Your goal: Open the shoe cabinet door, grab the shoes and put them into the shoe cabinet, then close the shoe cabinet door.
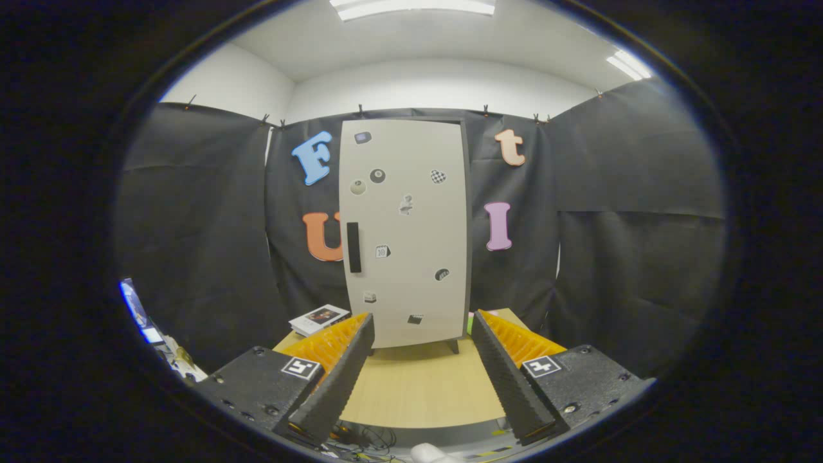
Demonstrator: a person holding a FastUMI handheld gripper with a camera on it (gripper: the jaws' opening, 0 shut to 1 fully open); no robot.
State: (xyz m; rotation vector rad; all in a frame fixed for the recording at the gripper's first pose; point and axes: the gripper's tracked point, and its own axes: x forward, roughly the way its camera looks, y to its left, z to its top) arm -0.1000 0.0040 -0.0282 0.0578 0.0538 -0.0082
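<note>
A tall pale shoe cabinet (pixel 405 235) stands upright on short legs at the far side of a light wooden table (pixel 421 386). Its door is shut and dotted with small stickers. A black vertical handle (pixel 353 247) sits near the door's left edge. My gripper (pixel 421 334) is open, with nothing between its fingers. It hovers over the table's near side, well short of the cabinet, and the cabinet's base shows in the gap just beyond the fingertips.
A small stack of books or boxes (pixel 318 319) lies on the table to the left of the cabinet. Black cloth walls close in behind and on both sides. Loose cables (pixel 360 440) hang below the table's near edge.
</note>
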